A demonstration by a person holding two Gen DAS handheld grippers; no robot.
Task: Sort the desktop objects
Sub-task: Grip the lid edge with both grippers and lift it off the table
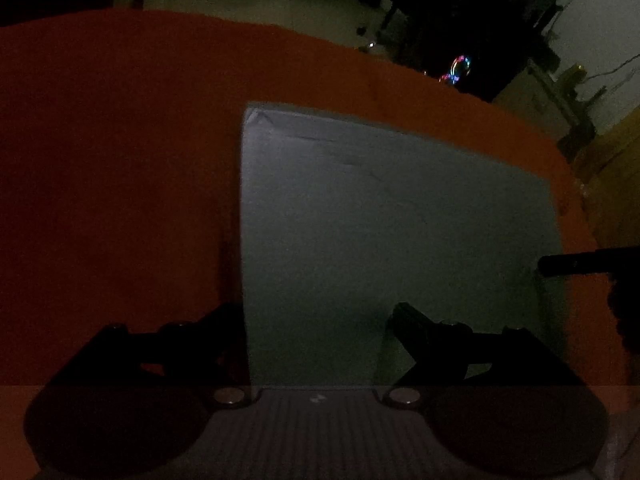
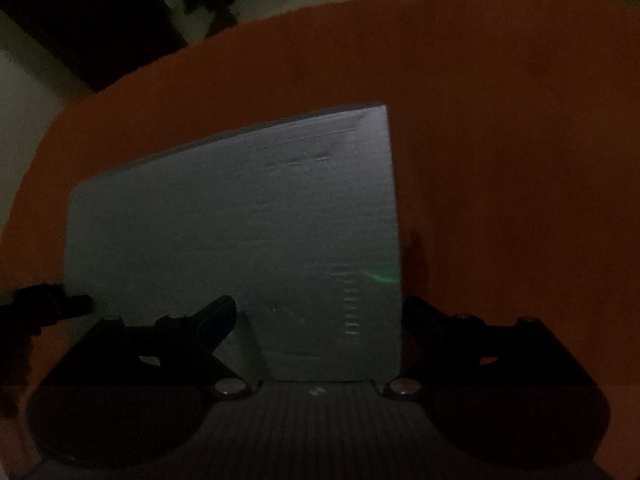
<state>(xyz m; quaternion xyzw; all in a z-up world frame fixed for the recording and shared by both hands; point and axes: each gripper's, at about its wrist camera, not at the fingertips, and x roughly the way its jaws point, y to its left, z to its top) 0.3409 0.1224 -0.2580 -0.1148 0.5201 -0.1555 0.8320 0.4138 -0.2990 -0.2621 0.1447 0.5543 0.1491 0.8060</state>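
A flat grey rectangular slab (image 1: 380, 220) lies on the orange tablecloth (image 1: 120, 160). My left gripper (image 1: 316, 312) is open and straddles the slab's left edge near its front. One finger (image 1: 228, 316) is over the cloth and the other over the grey surface, and neither pad presses on it. In the right wrist view the same slab (image 2: 240, 220) shows faint printed marks. My right gripper (image 2: 318, 304) is open astride its right edge. Each view catches a dark finger of the other gripper at the slab's far side (image 1: 568, 264), (image 2: 60, 304). The scene is very dim.
The orange cloth (image 2: 500, 140) reaches well past the slab on every side, up to the table's curved far edge. Beyond it are a pale floor (image 1: 280, 4), dark furniture and small coloured lights (image 1: 460, 66).
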